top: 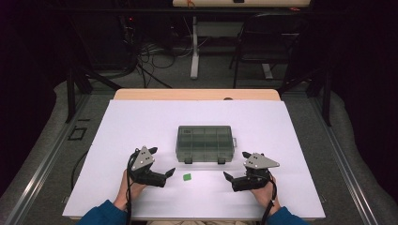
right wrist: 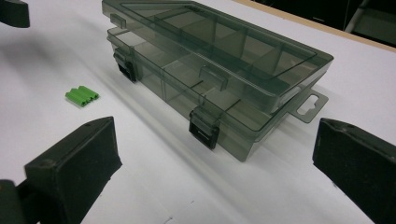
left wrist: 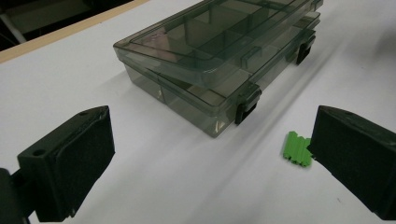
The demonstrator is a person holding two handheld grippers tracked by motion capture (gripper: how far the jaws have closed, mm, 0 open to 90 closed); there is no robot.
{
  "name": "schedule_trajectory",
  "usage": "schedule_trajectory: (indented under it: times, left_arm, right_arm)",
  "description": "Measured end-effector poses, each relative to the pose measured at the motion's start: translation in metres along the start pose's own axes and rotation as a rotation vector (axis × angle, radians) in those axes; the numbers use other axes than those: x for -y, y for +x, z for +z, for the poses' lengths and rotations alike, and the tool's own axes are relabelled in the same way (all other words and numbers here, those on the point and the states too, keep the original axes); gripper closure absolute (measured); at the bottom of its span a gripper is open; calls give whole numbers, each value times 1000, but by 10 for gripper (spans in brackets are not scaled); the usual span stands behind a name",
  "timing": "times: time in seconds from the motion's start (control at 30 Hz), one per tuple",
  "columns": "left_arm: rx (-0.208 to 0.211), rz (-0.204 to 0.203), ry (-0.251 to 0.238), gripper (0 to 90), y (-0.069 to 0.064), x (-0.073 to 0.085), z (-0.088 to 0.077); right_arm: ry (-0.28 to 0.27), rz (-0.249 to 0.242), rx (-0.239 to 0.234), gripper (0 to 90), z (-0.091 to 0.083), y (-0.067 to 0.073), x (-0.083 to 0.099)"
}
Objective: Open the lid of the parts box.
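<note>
Smoke-grey clear plastic makes up the compartment box [top: 205, 143] that we see lying flat near the middle of the white worktop [top: 141, 117], its two dark latches [right wrist: 204, 127] facing the near edge. In the two gripper views its lid looks not quite seated, lifted a little along the latch side, though we cannot tell whether the latches are caught. Between the box and the near edge, slightly left of centre, lies a small green ribbed piece [top: 187, 177], apart from the box and touching nothing else. Our left tool [top: 162, 164] hovers just left of that piece with its jaws spread wide and empty; in the left gripper view the green piece [left wrist: 296, 149] sits just beside the inner face of one pad. Our right tool [top: 235, 165] rests toward the near right of the box, jaws likewise wide and holding nothing. We judge the green piece to be light, stiff plastic, easy to flick away, so it should be pinched across its short sides with the pads coming down square to the worktop. The box looks light, rigid and rather slick; we would take the lid by its front lip between the latches, steadying the base with the other tool.
</note>
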State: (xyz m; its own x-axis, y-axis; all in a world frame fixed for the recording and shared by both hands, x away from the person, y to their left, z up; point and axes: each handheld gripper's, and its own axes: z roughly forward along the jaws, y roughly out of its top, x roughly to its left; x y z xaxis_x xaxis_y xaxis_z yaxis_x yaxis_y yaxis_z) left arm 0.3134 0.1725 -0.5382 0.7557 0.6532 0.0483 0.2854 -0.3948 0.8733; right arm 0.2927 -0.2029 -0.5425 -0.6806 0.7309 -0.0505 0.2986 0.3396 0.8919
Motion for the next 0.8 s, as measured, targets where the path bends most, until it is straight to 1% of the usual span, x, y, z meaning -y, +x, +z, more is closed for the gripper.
schedule_trajectory:
  times: [0.07, 0.13, 0.2, 0.3, 0.37, 0.43, 0.47, 0.5, 0.53, 0.57, 0.6, 0.63, 0.8]
  left_arm:
    - [0, -3, 11, 0, 1, 0, 2]
    - [-10, 3, 25, 0, 2, -1, 5]
    - [-7, -2, 30, 0, 3, -2, 7]
    - [-5, 1, 39, 0, 5, -3, 10]
    - [-15, 6, 46, 0, 5, -4, 13]
    - [-23, 13, 44, 0, 6, -6, 14]
    - [-19, 16, 37, 0, 7, -6, 14]
    - [-13, 16, 39, 0, 7, -7, 15]
    - [-22, 18, 40, 0, 7, -8, 16]
    - [-20, 25, 41, 0, 7, -8, 17]
    - [-15, 22, 43, 0, 8, -8, 19]
    - [-22, 27, 46, 0, 8, -9, 20]
    - [-26, 32, 55, 0, 11, -11, 25]
  right_arm:
    - [2, -1, -1, 0, 0, 0, 0]
    - [10, 1, -3, 0, 1, 0, 0]
    - [15, 4, -5, 0, 1, 0, 1]
    - [20, 4, -5, 0, 2, 0, 1]
    - [24, 0, -8, 0, 2, 0, 1]
    - [25, -1, -8, 0, 2, 1, 1]
    - [26, 1, -8, 0, 2, 1, 1]
    - [26, 3, -9, 0, 2, 0, 1]
    - [27, 0, -6, 0, 2, 0, 1]
    - [27, 0, -5, 0, 2, 0, 1]
    - [26, 2, -7, 0, 2, 0, 1]
    - [27, 2, -6, 0, 2, 0, 1]
    - [28, 0, -8, 0, 2, 0, 1]
